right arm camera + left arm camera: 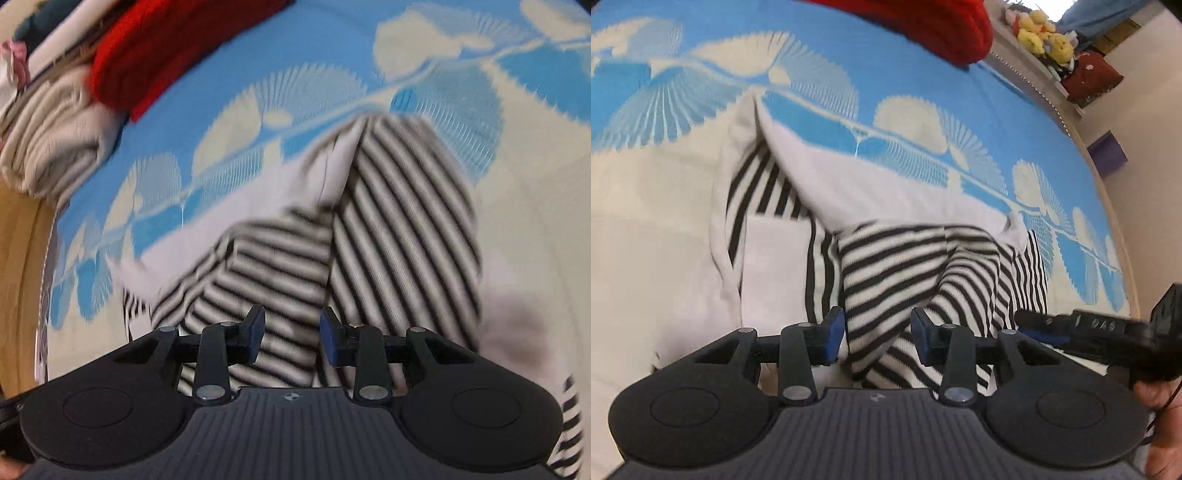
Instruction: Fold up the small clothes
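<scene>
In the left wrist view, the left claw (878, 338) is nearest, with its two blue pads (835, 334) standing apart. A fold of the striped garment (905, 273) runs between them, but the pads do not press on it, so the claw is open around the cloth. To the right of it, at the edge of the view, the right claw (1039, 325) comes in from the side, low over the same garment; from here one cannot tell how its fingers stand.

In the right wrist view, the right claw (291, 339) also has its pads apart, open, just above the black and white stripes of the striped garment (399, 236). This view is blurred.

The garment lies in the near middle of the bed cover (923, 85), which is blue with a cream fan pattern. It is bunched and partly folded, with plain white parts to the left and behind the stripes.

Farther away, a red cloth (942, 26) lies on the cover. Near it, in the right wrist view, there is a pile of pale clothes (48, 147). Far right, yellow soft toys (1043, 35) sit on a shelf.
</scene>
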{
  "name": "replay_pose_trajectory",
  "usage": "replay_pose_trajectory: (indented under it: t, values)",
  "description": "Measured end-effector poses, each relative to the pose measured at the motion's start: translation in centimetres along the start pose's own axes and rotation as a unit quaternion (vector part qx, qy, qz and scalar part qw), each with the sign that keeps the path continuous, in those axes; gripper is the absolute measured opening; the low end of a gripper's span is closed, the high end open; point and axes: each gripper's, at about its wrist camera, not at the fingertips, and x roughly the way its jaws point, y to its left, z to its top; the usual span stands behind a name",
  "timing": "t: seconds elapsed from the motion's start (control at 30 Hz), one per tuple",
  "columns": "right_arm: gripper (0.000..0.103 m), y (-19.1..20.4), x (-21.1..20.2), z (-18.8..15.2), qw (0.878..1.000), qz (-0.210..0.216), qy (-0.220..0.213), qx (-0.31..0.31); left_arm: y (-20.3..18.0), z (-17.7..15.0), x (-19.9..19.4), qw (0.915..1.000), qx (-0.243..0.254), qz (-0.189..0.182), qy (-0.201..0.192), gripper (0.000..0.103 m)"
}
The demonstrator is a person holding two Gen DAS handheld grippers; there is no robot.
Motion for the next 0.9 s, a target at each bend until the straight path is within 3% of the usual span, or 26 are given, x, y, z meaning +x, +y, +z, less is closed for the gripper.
replay_pose_trajectory:
  t: [0.3,0.47,0.6,0.67,0.77,0.9]
  values:
    - [0.034,0.4,2.9,-3.4,0.998,-0.025,0.038,-0.042,0.9,-0.9,1.9,0.9997,-0.016,-0.001,0.020,0.041]
    - [0.009,1.4,3.2,-4.4,0.997,-0.020,0.029,-0.072,0.5,-1.3,3.4,0.9990,-0.013,0.011,0.041,0.035]
    - [0.001,2.2,1.6,-3.8,0.996,0.004,-0.004,-0.084,0.1,-1.3,3.5,0.9989,-0.002,0.011,0.046,0.004]
    - [0.001,2.1,0.3,-2.8,0.996,0.028,-0.025,-0.078,0.3,-0.7,2.3,0.9996,-0.005,0.016,0.023,0.001]
    - [0.001,1.0,-2.5,-1.2,0.994,0.053,-0.074,-0.060,0.8,1.1,-1.2,0.9989,-0.029,-0.010,-0.034,0.000]
    - [0.001,-3.3,-7.2,1.5,0.986,0.084,-0.146,0.008,1.6,3.0,-6.4,0.9913,-0.040,-0.023,-0.123,0.000]
